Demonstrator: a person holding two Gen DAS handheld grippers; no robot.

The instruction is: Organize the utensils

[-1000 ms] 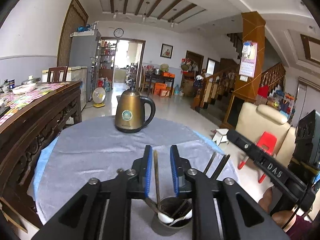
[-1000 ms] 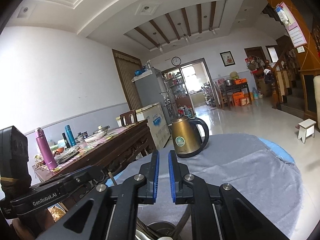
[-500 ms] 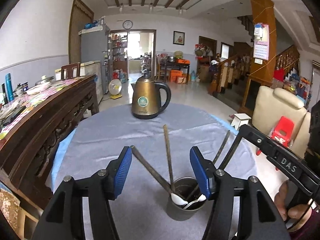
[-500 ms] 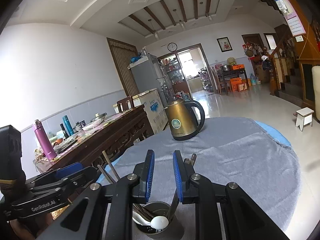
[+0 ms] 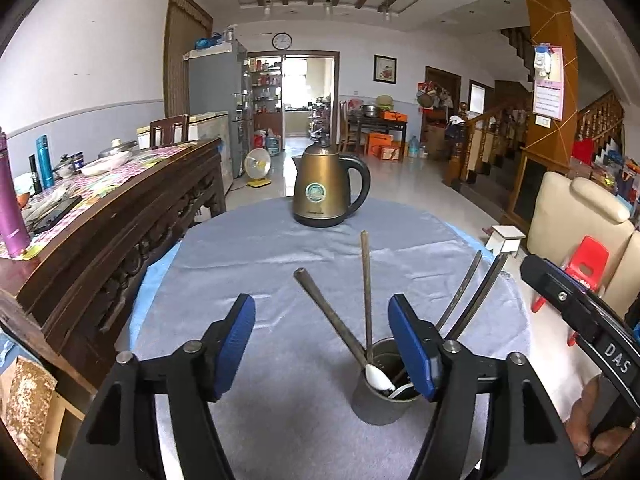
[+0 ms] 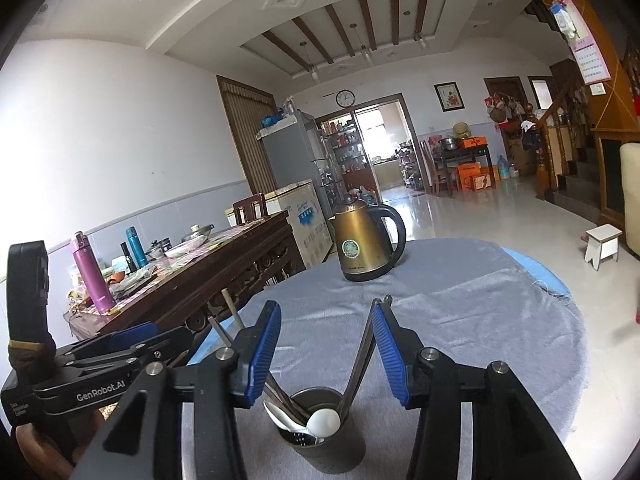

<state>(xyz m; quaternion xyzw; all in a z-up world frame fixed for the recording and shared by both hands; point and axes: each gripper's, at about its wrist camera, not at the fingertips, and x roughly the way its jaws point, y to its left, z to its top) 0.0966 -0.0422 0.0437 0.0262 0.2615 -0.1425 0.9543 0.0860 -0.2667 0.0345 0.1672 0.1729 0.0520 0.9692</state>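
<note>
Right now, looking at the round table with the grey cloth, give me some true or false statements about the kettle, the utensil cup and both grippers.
1. The bronze electric kettle stands upright on the grey cloth. True.
2. The grey metal cup lies tipped over. False: it stands upright.
3. White spoons sit in the cup. True.
4. The left gripper clamps a chopstick. False: its jaws are opening, pressing on nothing.
5. The right gripper holds the kettle. False: the kettle stands apart, farther back.

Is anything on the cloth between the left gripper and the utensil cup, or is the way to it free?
Nothing visible blocks it. The left gripper, jaws opening, has only bare grey cloth before the cup; the kettle stands well beyond.
</note>
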